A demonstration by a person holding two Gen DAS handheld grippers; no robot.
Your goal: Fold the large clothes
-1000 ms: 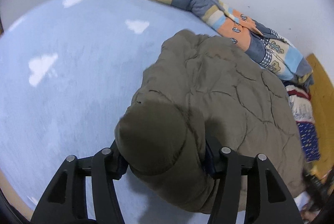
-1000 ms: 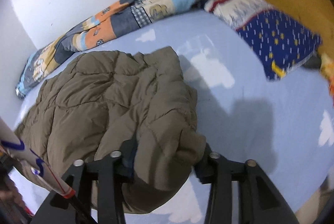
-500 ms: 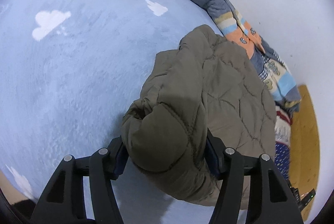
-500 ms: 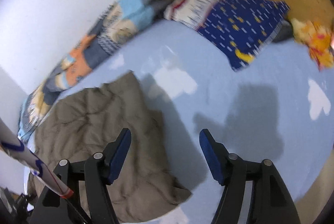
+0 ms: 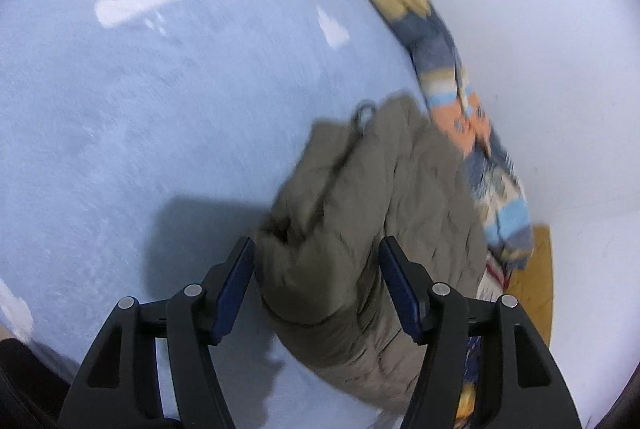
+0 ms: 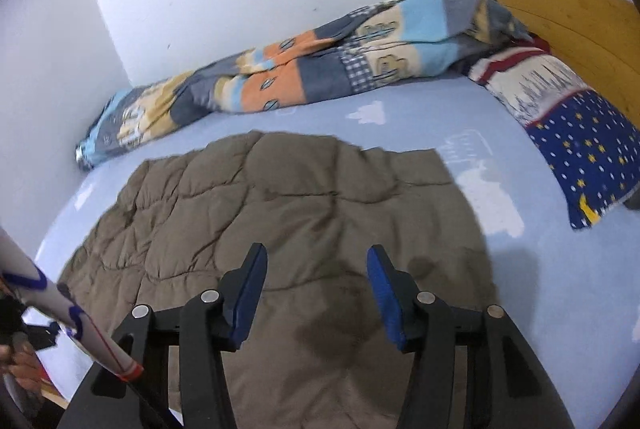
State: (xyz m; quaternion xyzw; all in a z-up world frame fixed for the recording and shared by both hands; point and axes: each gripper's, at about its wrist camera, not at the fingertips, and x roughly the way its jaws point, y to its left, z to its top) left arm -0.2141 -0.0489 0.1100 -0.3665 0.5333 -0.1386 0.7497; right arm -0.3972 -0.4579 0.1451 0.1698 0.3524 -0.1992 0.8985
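Observation:
An olive quilted jacket [image 6: 280, 197] lies spread flat on the light blue cloud-print bed sheet [image 6: 560, 289]. My right gripper [image 6: 317, 249] hovers over its near part, its jaws closing; the fabric lies below them, not pinched. In the left wrist view, a bunched fold of the same jacket [image 5: 400, 189] fills the gap of my left gripper [image 5: 316, 245], which is shut on it. That end of the jacket is lifted off the sheet [image 5: 120, 109], with its hanging loop showing at the far edge.
A patchwork blanket [image 6: 320, 69] lies bunched along the white wall. A blue star-print pillow [image 6: 580, 157] rests by the wooden headboard [image 6: 560, 13] at right. A white rod with blue and red marks [image 6: 60, 321] and a hand [image 6: 16, 361] sit at lower left.
My right gripper let go of the jacket corner, opened and swung back over the jacket, which now lies flat. My left gripper rolled and shifted, still holding its fold.

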